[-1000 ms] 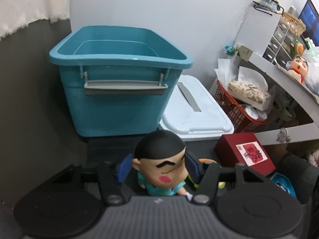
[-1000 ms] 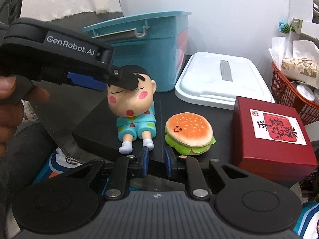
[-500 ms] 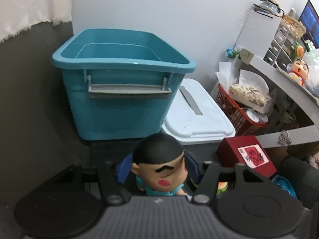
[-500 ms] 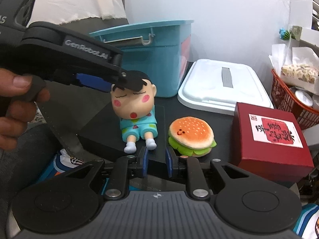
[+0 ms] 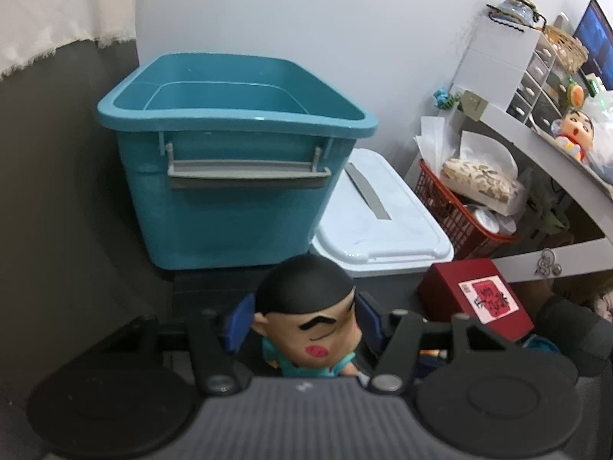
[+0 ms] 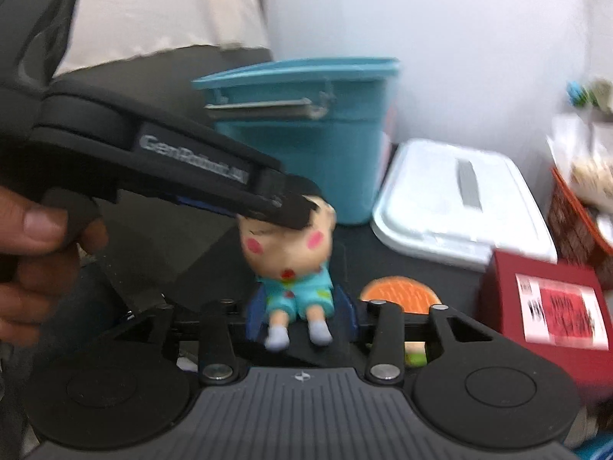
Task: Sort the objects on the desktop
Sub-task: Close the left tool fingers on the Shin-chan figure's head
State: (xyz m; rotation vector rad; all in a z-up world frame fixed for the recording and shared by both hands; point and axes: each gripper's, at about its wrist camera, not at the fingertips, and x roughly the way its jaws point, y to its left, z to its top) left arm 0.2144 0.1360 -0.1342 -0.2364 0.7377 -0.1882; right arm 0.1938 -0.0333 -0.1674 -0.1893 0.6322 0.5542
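The teal bin (image 5: 230,176) is open on top; the white lid (image 5: 379,222) and the red box (image 5: 475,299) crowd its right side.

Figurine (image 5: 306,318) between left gripper (image 5: 302,320) jaws

Plain white wall (image 5: 291,19) seen behind, pale curtain (image 5: 57,11) hung at left, white shelf (image 5: 551,153) and drawer unit (image 5: 544,76) placed at right

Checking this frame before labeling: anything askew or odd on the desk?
Yes. The cartoon boy figurine hangs off the desk, held by its head in the left gripper, while the open right gripper straddles its legs. The white bin lid lies beside the teal bin.
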